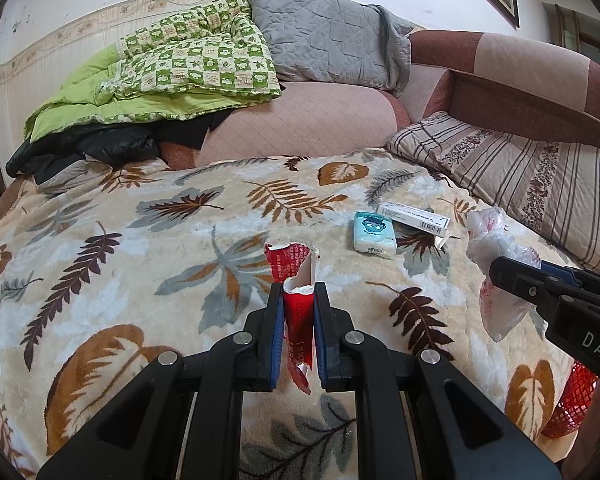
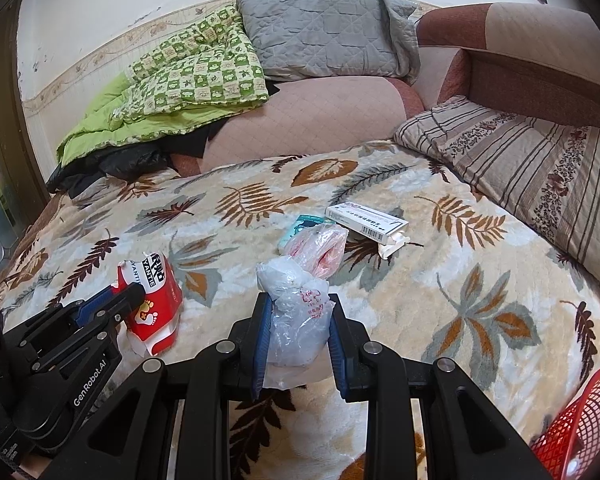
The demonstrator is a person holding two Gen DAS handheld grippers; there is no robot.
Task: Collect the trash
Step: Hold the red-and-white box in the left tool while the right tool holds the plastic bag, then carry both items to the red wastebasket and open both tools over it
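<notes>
My left gripper (image 1: 298,294) is shut on a torn red and white paper box (image 1: 296,280), held above the leaf-patterned blanket (image 1: 140,248); from the right wrist view the same box (image 2: 152,304) shows at the left with the left gripper (image 2: 134,294) on it. My right gripper (image 2: 296,308) is shut on a crumpled clear plastic bag (image 2: 300,300), which also appears at the right of the left wrist view as the plastic bag (image 1: 496,264). A teal tissue pack (image 1: 374,232) and a long white carton (image 1: 416,218) lie on the blanket beyond.
A red mesh basket (image 2: 580,420) sits at the bed's near right edge. Pillows, a green quilt (image 1: 172,76) and a grey cushion (image 1: 332,36) pile up at the far side. A striped pillow (image 2: 540,168) lies at right.
</notes>
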